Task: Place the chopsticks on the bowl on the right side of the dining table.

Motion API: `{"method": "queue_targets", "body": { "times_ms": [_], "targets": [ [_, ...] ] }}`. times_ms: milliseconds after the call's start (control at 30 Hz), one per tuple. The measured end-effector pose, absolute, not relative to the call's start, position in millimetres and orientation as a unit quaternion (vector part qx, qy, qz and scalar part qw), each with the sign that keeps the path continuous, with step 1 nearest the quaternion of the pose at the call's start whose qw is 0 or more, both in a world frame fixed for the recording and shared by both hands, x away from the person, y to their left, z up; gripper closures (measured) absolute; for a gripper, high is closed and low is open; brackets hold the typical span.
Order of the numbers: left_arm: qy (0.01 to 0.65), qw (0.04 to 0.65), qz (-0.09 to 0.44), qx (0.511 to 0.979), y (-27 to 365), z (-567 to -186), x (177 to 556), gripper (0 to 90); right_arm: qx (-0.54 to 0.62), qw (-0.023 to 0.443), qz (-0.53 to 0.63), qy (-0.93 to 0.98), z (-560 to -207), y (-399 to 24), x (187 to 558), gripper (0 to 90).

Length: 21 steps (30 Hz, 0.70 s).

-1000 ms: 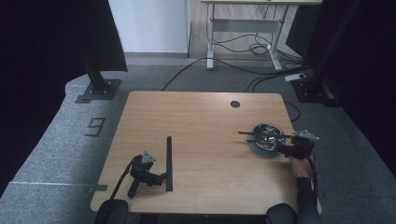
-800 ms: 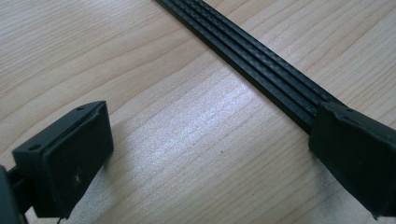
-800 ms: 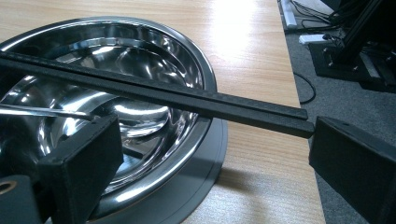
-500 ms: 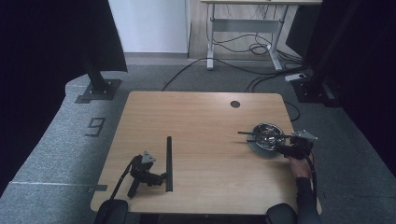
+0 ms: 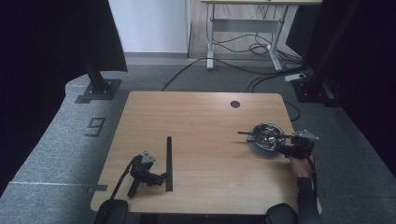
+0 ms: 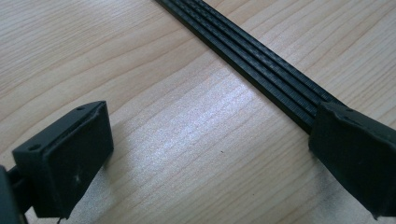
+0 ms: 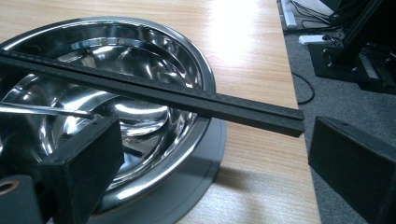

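Work looked half done: one black strip [image 7: 154, 95] lay across the shiny bowl [image 5: 268, 135] by the tabletop's right edge. The right gripper [image 5: 290, 150] fingers were wide open, holding nothing. The left gripper [image 5: 161, 177] fingers were also open, empty, beside the other strip [image 5: 168, 163] near the front-left corner.

the left black two-jaw gripper [image 5: 161, 177] lies low near the front left corner of the worktop, its jaws spread wide and pointing toward the right edge, its cable trailing off over the front edge. the right black two-jaw gripper [image 5: 280, 148] sits close to the right edge, held from behind by the person's hand [image 5: 298, 165], whose dark-sleeved forearm comes in over the front right corner. its jaws also stand wide apart, gripping nothing.
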State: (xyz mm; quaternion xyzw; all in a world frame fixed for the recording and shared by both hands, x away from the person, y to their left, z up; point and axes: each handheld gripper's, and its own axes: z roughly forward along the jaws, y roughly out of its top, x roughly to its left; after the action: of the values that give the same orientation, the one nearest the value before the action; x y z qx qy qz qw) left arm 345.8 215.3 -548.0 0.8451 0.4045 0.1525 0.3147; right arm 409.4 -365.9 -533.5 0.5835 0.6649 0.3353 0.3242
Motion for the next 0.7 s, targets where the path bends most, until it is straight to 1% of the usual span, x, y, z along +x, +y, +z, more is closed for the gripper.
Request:
{"method": "queue_targets", "body": {
  "times_ms": [167,367,700],
  "targets": [
    [0.405,0.315,0.153,0.845,215.4,-548.0,345.8,0.0,0.587,0.311,0.338,0.666,-526.2,-369.4,404.9,0.0],
    [0.404,0.314,0.153,0.846,215.6,-547.9,345.8,0.0,0.580,0.301,0.337,0.677,-512.0,-368.0,393.5,0.0],
    [0.405,0.315,0.153,0.845,215.4,-548.0,346.0,0.0,0.540,0.303,0.331,0.712,-495.1,-359.1,359.0,0.0]
  ]
}}
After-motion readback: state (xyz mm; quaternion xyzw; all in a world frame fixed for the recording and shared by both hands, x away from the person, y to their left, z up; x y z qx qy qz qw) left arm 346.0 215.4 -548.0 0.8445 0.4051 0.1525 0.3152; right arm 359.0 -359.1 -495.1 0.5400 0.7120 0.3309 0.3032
